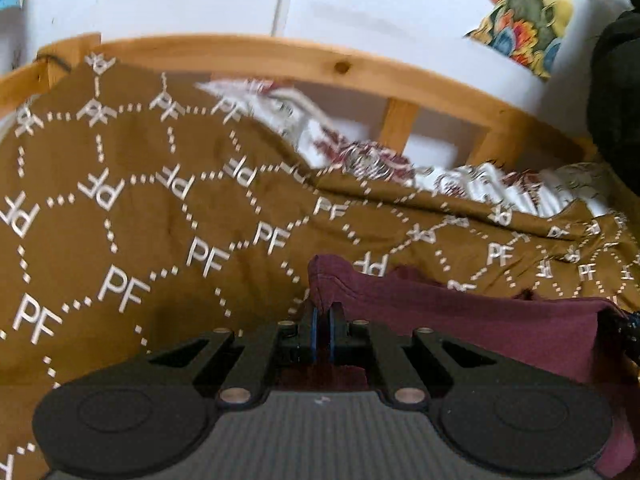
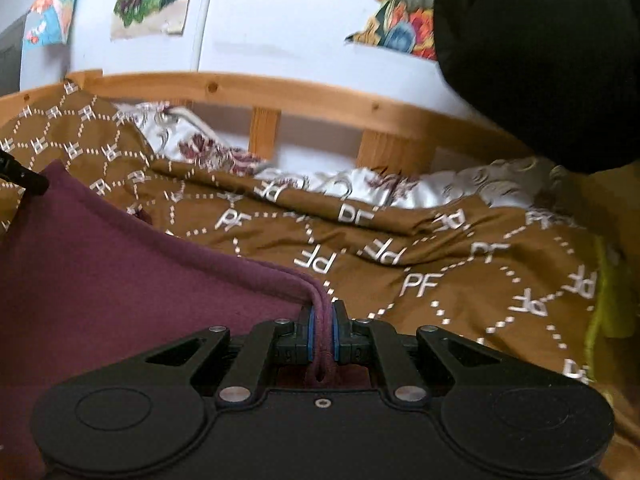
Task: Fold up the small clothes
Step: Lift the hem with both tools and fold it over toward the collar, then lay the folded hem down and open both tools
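Maroon cloth [image 1: 480, 332] spans the lower right of the left wrist view, one corner clamped between the closed blue pads of the left gripper [image 1: 323, 332] at bottom centre. In the right wrist view the same maroon cloth [image 2: 100, 280] fills the lower left, its doubled hem pinched tight by the right gripper [image 2: 322, 334]. It hangs above a brown bedspread [image 1: 160, 200] printed with white PF letters. No containers show in either view. Only the right wrist view shows a large black shape [image 2: 540, 60] at upper right and a yellow-green strip [image 2: 600, 300] at the right edge. A wooden bed rail [image 1: 280, 56] and floral white bedding [image 1: 360, 152] cross the upper middle.
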Action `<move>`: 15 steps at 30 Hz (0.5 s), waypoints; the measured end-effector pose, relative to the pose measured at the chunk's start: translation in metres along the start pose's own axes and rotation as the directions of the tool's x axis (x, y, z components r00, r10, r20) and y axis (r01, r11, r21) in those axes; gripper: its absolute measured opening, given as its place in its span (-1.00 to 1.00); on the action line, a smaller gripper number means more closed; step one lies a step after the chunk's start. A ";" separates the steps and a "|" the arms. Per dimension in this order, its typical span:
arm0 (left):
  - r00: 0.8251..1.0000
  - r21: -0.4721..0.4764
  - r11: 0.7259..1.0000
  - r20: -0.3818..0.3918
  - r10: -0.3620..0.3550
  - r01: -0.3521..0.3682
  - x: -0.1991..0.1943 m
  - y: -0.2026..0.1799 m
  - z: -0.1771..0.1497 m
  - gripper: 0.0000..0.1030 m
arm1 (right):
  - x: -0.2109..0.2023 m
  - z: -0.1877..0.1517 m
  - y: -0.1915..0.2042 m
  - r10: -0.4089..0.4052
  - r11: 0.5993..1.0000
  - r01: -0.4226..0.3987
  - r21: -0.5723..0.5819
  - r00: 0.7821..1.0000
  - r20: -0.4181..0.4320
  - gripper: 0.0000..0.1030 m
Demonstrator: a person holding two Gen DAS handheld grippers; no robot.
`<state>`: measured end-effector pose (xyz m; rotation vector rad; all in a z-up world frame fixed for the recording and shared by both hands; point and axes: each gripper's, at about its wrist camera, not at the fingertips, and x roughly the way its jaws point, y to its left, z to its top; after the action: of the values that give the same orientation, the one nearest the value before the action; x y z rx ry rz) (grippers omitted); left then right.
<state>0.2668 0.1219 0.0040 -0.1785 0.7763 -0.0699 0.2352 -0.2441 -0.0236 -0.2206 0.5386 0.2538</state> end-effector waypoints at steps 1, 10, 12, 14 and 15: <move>1.000 -0.009 1.000 -0.008 -0.001 0.001 0.004 0.003 -0.001 -0.90 | 0.007 -0.001 0.000 0.003 1.000 -0.003 0.002 1.000 -0.008 -0.84; 0.999 0.022 1.000 -0.040 -0.005 0.006 0.021 0.004 -0.005 -0.88 | 0.042 -0.013 -0.002 -0.004 0.999 0.006 0.032 0.998 -0.061 -0.72; 0.999 0.031 0.999 -0.050 -0.012 0.013 0.023 0.003 -0.006 -0.81 | 0.046 -0.016 -0.003 -0.014 0.999 0.017 0.043 0.997 -0.076 -0.66; 0.998 0.023 0.999 -0.056 -0.039 0.040 0.023 0.003 -0.006 -0.70 | 0.047 -0.018 -0.006 -0.017 0.998 0.022 0.058 0.996 -0.083 -0.51; 0.997 0.017 0.999 -0.054 -0.050 0.051 0.022 0.004 -0.006 -0.48 | 0.045 -0.018 -0.007 -0.021 0.997 0.026 0.066 0.996 -0.082 -0.44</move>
<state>0.2779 0.1222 -0.0158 -0.1794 0.8246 -0.1306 0.2658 -0.2480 -0.0619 -0.1723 0.6234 0.2038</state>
